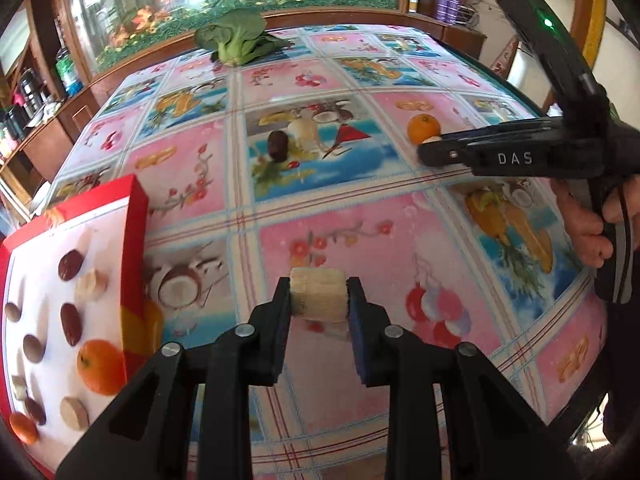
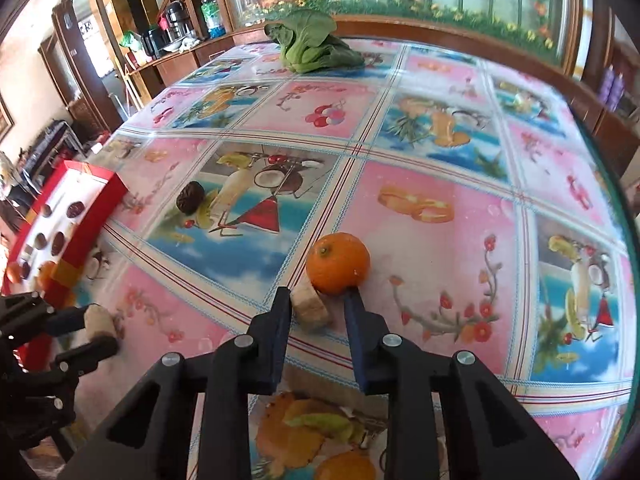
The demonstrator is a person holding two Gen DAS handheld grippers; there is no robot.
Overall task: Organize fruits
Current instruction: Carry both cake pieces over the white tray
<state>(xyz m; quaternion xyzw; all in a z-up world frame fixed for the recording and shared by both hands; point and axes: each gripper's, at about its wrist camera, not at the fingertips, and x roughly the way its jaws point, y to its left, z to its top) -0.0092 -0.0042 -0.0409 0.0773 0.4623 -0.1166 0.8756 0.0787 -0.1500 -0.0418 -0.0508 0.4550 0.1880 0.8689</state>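
Note:
My left gripper (image 1: 319,298) is shut on a pale banana chunk (image 1: 318,295), held above the tablecloth; it also shows in the right wrist view (image 2: 98,320). A red-rimmed white tray (image 1: 135,216) at the left holds dates, banana slices and oranges. My right gripper (image 2: 316,300) is open around a second banana slice (image 2: 310,308), with an orange (image 2: 338,263) just beyond its fingertips. In the left wrist view the orange (image 1: 423,128) sits by the right gripper's tip. A dark date (image 2: 190,197) lies on the table's middle.
A bok choy (image 1: 234,40) lies at the far side of the table. The fruit-print tablecloth (image 1: 360,220) covers the table. Wooden cabinets with bottles and kettles (image 2: 176,24) stand beyond the far left edge.

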